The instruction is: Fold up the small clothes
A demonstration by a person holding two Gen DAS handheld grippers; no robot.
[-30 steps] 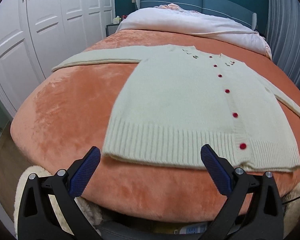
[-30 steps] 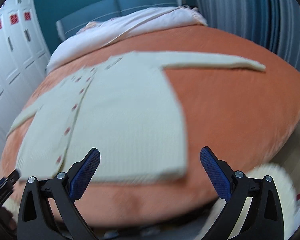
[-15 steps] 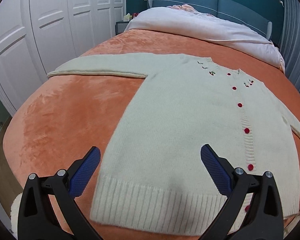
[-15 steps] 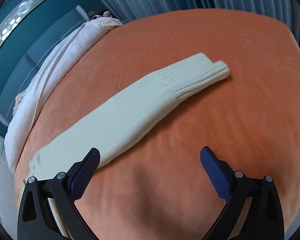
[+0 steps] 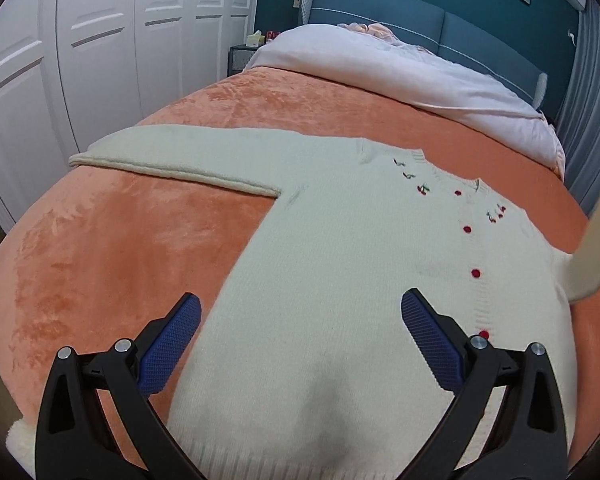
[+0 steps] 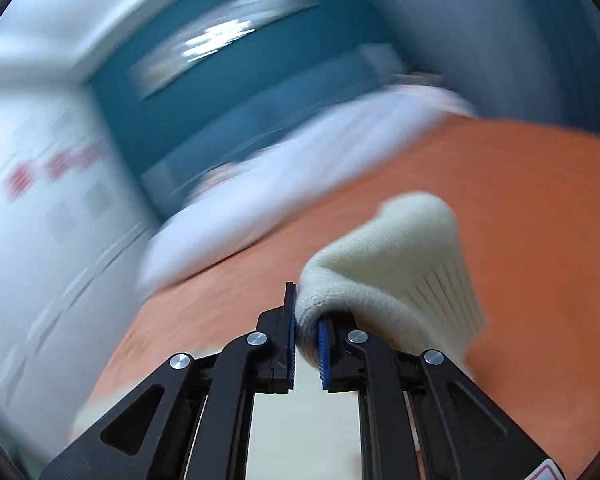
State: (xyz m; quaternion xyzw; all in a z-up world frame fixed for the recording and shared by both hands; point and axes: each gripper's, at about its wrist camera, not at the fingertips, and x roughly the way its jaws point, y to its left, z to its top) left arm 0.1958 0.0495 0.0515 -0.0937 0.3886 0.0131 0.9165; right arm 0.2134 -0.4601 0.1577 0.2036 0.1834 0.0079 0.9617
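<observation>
An orange blanket (image 5: 112, 248) covers the bed, and a cream cardigan (image 5: 340, 280) is spread flat on it, buttons up. Its right sleeve (image 6: 412, 264), flat on the blanket half a second ago, is now lifted, so the first fold is judged begun. The right gripper (image 6: 306, 338) has just been closing and is clamped on the cuff. The left gripper (image 5: 300, 344) is held wide apart above the body, empty.

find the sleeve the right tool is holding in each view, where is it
Left wrist view: the sleeve rises off the orange blanket at the far right edge, beside the cardigan.
Right wrist view: the sleeve's cuff sits centre, pinched between the pads of the right tool, which has just been closing.
Shared landmark: the blue headboard.
</observation>
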